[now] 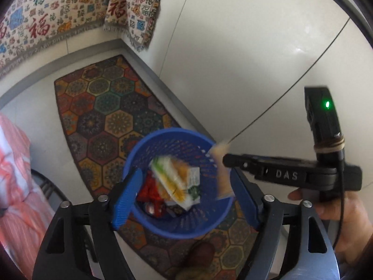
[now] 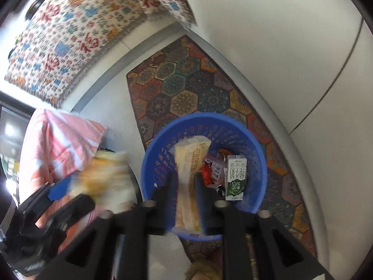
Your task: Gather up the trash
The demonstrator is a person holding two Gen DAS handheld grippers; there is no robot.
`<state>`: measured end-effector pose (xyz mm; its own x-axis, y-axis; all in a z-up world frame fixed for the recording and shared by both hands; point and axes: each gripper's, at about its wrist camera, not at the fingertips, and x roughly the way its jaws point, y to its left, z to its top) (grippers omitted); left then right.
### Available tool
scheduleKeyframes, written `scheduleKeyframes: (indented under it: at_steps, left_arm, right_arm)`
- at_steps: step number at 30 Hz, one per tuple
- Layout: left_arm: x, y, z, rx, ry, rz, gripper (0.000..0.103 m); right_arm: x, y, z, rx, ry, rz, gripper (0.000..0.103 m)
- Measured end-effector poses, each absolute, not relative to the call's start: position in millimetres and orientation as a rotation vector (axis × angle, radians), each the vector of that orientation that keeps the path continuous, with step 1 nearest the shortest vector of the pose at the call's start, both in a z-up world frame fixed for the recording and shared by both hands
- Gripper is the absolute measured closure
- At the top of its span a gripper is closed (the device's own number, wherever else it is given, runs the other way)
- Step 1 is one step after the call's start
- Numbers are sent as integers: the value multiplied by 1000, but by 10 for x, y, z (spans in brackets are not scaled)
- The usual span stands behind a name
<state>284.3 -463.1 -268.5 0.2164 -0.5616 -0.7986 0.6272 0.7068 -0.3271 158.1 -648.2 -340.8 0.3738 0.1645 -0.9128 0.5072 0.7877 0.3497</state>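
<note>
1. My right gripper is clenched on a long pale-yellow wrapper; its two fingers press in on either side of the packet's middle.
2. That wrapper hangs lengthwise over the blue mesh wastebasket, one end above the basket's inside, the other reaching back toward my wrist past the near rim.
3. From my left wrist camera the same wrapper appears blurred, held at the tip of the right gripper right over the basket's rim.
4. My left gripper is released: its blue-padded fingers stand wide apart above the basket, touching nothing that I can see.
5. Between those fingers a crumpled green, white and orange packet shows blurred over the basket's opening; I cannot tell whether it is resting or falling.
6. Inside the basket lie a white and green milk carton, standing against the wall, and red crumpled wrappers beside it.
7. The basket stands on a hexagon-patterned rug on the pale tiled floor.
8. A pink striped cloth lies to the left, well apart from the basket.
9. A fringed throw printed with Chinese characters hangs at the far side.
</note>
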Motion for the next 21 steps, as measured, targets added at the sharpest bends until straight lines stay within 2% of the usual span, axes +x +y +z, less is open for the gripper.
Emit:
scheduleKeyframes:
  at_steps: [1,3,5,7,9,10,12,16,21]
  left_arm:
    - [2833,-4644,-2661,85,1067,-820,22]
    - [2784,-4607,-2608,98,1045,-810,20]
    - [2732,-4552,-2514,115,1019,-782,13]
    - [2609,-4465,-2357,134,991,-763,10]
    - [2508,-4362,-2207,140,991,-770,5]
    - [2432,-4312,-2132,151,999,-778,1]
    - [2304,-4214,-1999,197,996,-764,1]
    - [1985,-3955,-1754,209,931,-715,1]
    - [1689,-3791,-1533,256,863,-645,1]
  right_arm:
    - [1555,-6523,-3451,677,1180,-255,44]
    - [1480,-6569,-3488,695,1154,-279,38]
    - [1375,-6598,-3444,710,1141,-302,37]
    - [1281,-6577,-3272,676,1127,-332,26]
    - [1160,-6496,-3017,612,1102,-357,20]
    - [1082,-6444,-2877,578,1092,-365,20]
    - [918,-6297,-2582,525,1060,-379,19]
    - [521,-5919,-2076,455,988,-437,11]
    - [117,-5459,-1807,445,949,-485,11]
